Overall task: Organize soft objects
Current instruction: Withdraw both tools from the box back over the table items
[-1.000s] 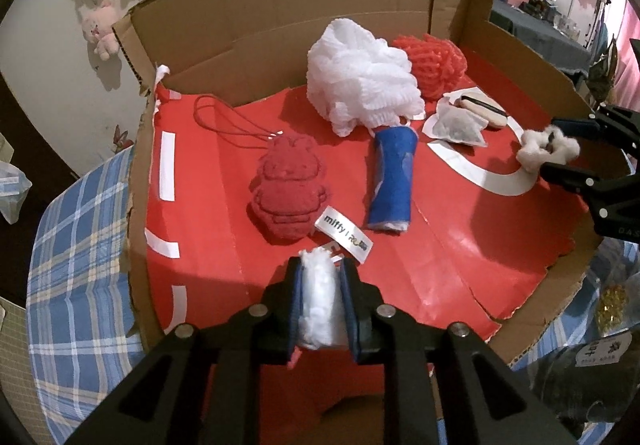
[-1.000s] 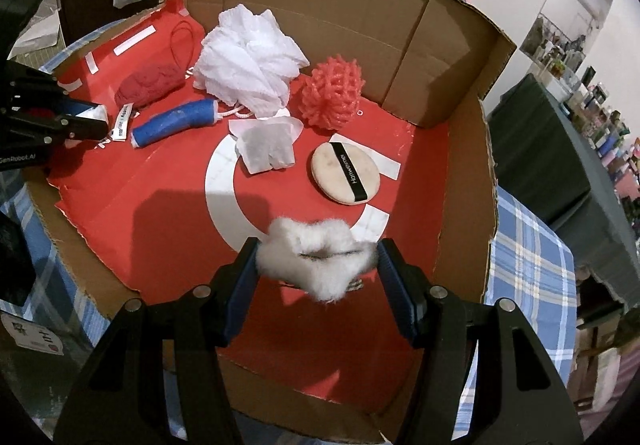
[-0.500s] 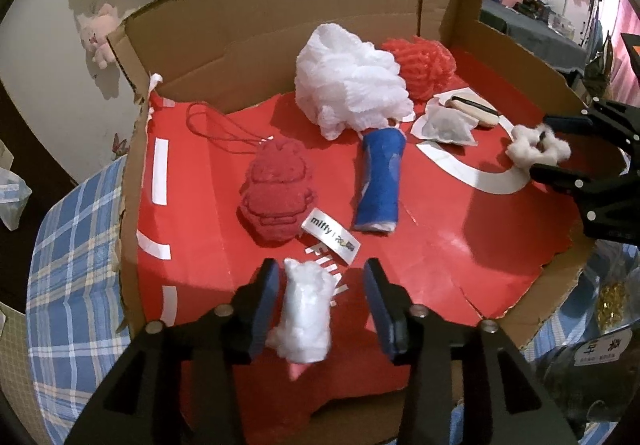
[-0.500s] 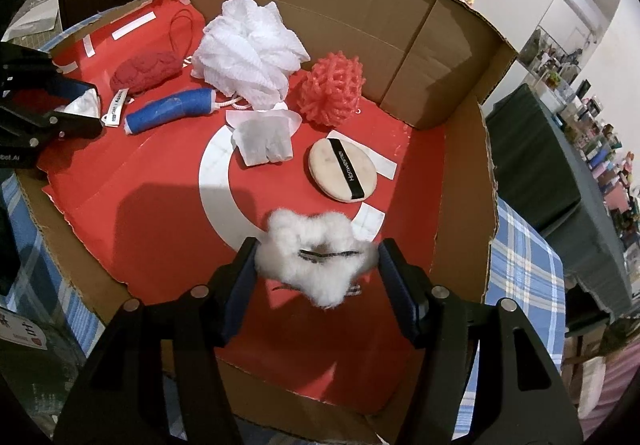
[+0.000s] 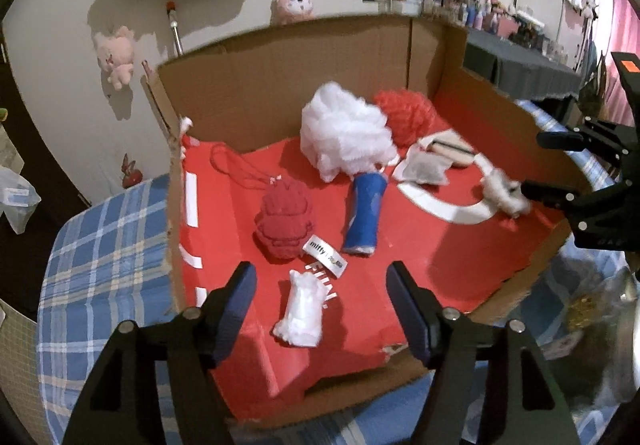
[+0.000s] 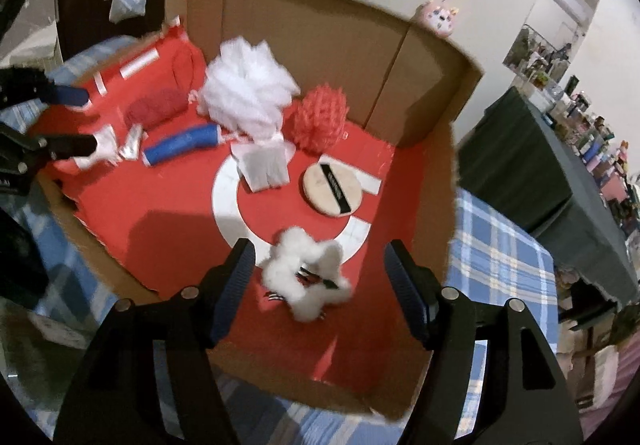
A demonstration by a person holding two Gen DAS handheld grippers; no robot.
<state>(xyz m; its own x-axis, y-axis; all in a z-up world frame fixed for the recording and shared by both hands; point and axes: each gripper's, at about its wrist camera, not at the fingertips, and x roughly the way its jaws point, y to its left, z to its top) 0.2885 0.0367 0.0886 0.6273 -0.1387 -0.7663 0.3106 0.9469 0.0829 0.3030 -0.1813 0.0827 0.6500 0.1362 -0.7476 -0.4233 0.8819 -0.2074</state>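
A red-lined cardboard box (image 5: 404,61) holds the soft objects. My left gripper (image 5: 320,289) is open; a small white soft wad (image 5: 303,314) lies free on the box floor between its fingers. My right gripper (image 6: 320,265) is open; a fluffy white scrunchie (image 6: 310,277) lies free on the floor between its fingers, also in the left wrist view (image 5: 502,194). Further back lie a red plush (image 5: 284,219), a blue roll (image 5: 365,215), a white mesh pouf (image 5: 346,135), a red pouf (image 5: 408,117), a white pouch (image 6: 266,165) and a round powder puff (image 6: 332,191).
The box sits on a blue plaid tablecloth (image 5: 104,253). Its tall cardboard walls (image 6: 320,41) stand at the back and right. A dark table with small bottles (image 6: 560,133) is off to the right. Plush toys hang on the wall (image 5: 116,55).
Both grippers have opened wide and pulled back and up. The white wad and the fluffy scrunchie, held a second ago, now lie on the box floor.
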